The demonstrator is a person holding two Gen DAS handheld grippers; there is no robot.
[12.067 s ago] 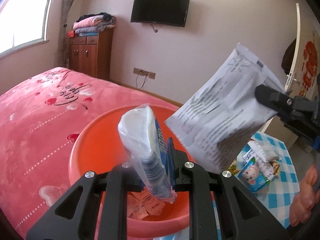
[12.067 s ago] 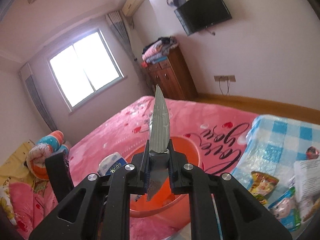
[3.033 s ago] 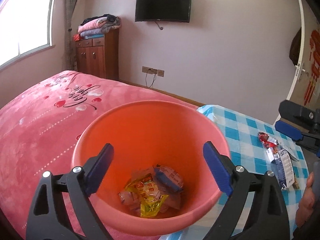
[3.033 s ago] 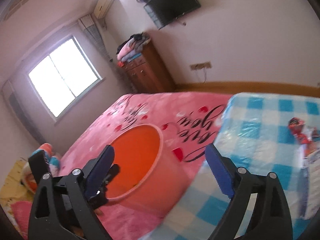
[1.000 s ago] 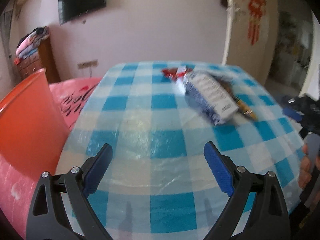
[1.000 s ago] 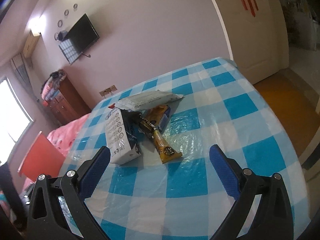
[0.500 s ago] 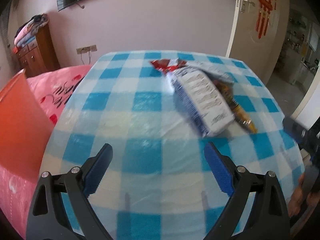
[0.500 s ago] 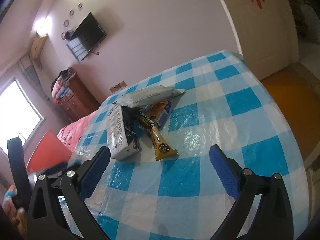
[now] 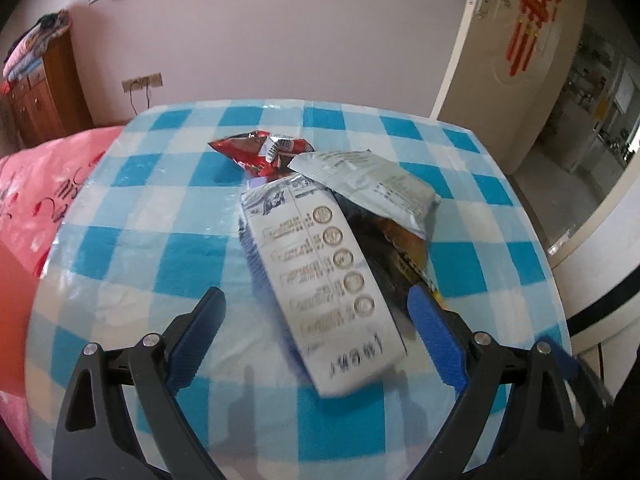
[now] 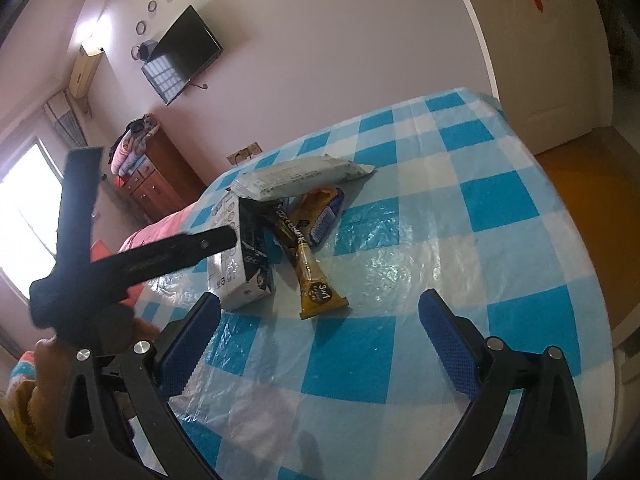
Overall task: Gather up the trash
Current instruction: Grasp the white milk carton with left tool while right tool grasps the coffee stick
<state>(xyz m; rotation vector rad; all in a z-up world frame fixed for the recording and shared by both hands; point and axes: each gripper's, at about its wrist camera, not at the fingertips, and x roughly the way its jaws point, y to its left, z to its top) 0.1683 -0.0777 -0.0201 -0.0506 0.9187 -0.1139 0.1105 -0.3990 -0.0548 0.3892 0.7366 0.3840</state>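
Note:
A pile of trash lies on the blue-checked table [image 9: 168,248]. A white and black carton [image 9: 324,276] lies nearest, also in the right wrist view [image 10: 240,256]. A grey-white packet [image 9: 368,184] rests on the pile's far side [image 10: 300,176]. A red wrapper [image 9: 260,152] lies behind. A yellow-brown "3in1" sachet [image 10: 312,276] and an orange-blue packet [image 10: 324,212] lie beside the carton. My left gripper [image 9: 316,316] is open, its jaws on either side of the carton's near end. My right gripper [image 10: 320,320] is open and empty, just short of the sachet.
The pink bedspread [image 9: 36,184] lies left of the table, with an orange basin's edge [image 9: 12,280] at the far left. A wooden dresser [image 9: 44,84] stands by the wall. An open doorway [image 9: 560,100] is at the right. The table's right edge drops to the floor [image 10: 580,168].
My left gripper has moved forward and down over the table until its open jaws flank the carton. My right gripper has edged closer to the pile; the left gripper now shows in its view.

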